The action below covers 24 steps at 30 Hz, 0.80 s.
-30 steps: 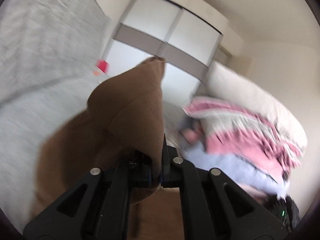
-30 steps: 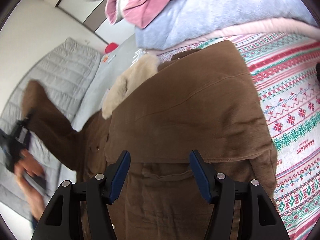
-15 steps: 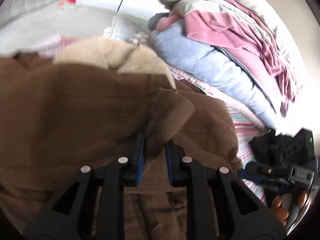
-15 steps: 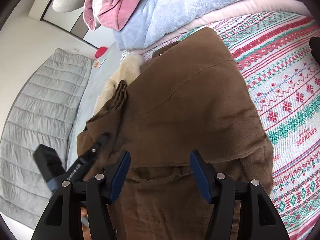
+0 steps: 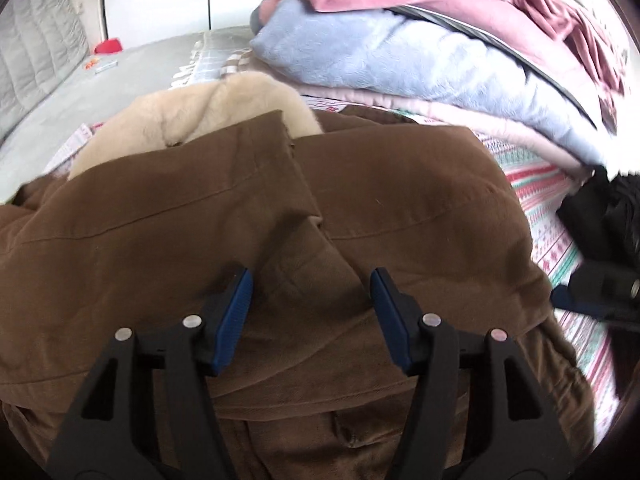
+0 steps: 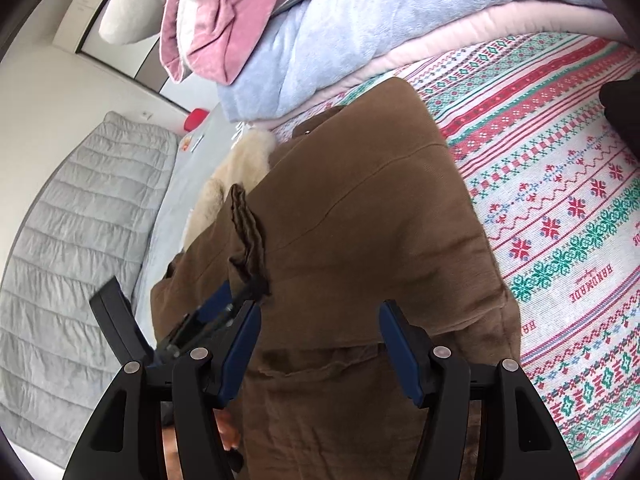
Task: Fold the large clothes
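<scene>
Hovering low over the coat (image 5: pixel 400 200), the left gripper (image 5: pixel 312 300) has just been opening its jaws: the blue pads (image 5: pixel 234 320) stand apart, and the brown sleeve (image 5: pixel 224 184) that lies folded across the coat's front passes between them without being pressed. The right gripper (image 6: pixel 318 340) hangs over the coat's lower half with its jaws spread, and nothing is caught between its pads (image 6: pixel 400 348); only brown cloth lies beneath. From the right wrist view the left gripper shows as a dark frame at the coat's left edge, its tip close to the sleeve's cuff (image 6: pixel 246 224). The coat itself is spread on a patterned blanket (image 6: pixel 560 220) with red and green bands, which shows to its right. Just beyond the folded sleeve, the cream fur collar (image 5: pixel 192 120) pokes out at the top of the coat. A black item (image 5: pixel 600 216) sits at the right edge of the left wrist view, on the blanket; I cannot tell what it is. Behind the collar rises a pile of bedding (image 5: pixel 400 60), pale blue plush under pink cloth, with a white pillow (image 6: pixel 136 4) at its far end. To the left runs a grey sheet (image 5: pixel 140 76), bordered by a quilted grey headboard (image 6: pixel 80 220). A small red object (image 5: pixel 109 45) rests at the far end of the sheet, in front of white cupboard doors (image 5: pixel 160 0).
</scene>
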Available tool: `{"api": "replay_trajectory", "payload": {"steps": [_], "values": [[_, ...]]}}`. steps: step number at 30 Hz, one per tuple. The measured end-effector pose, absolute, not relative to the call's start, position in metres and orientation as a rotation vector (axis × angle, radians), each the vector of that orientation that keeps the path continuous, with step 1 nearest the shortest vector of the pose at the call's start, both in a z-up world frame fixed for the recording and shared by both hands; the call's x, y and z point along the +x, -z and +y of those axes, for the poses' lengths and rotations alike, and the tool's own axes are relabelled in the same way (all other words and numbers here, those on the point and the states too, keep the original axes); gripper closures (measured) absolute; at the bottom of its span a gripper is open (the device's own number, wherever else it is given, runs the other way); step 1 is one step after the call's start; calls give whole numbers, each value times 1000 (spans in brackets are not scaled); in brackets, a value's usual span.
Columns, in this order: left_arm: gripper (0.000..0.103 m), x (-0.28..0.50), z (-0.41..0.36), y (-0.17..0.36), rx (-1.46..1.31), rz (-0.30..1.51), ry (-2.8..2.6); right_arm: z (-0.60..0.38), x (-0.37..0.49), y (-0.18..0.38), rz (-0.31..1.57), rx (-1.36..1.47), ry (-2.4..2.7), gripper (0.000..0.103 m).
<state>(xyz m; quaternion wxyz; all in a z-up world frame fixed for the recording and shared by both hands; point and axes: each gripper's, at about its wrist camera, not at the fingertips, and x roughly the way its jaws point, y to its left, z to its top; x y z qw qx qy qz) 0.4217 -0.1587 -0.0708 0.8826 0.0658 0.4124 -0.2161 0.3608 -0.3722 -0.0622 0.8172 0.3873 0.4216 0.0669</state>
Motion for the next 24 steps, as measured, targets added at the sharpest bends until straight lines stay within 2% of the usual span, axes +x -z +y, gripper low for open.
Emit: {"api": "replay_trajectory", "payload": {"steps": [2,3,5,7,11,13,16,18,20,23,24], "values": [[44,420,-166,74,201,864,433,-374,360,62,891,836,-148,40],[66,420,-168,75,218,870,425,-374,359,62,889,836,-149,40],[83,418,-169,73,239,873,398,-374,359,60,886,837,-154,40],[88,412,-161,62,215,863,407,-375,358,59,884,846,-154,40],[89,377,-137,19,135,754,488,-380,355,55,869,837,-124,40],[88,368,-132,17,134,757,548,-379,355,53,865,837,-125,40],[80,378,-137,49,174,889,569,-377,356,55,875,830,-127,40],[70,394,-133,76,101,1004,576,-375,357,57,882,816,-117,40],[69,400,-122,78,-23,1015,597,-377,357,57,884,806,-103,40],[57,399,-110,68,-129,1025,626,-382,355,57,872,804,-90,40],[56,396,-105,62,-136,1026,620,-382,354,56,868,803,-91,40]]}}
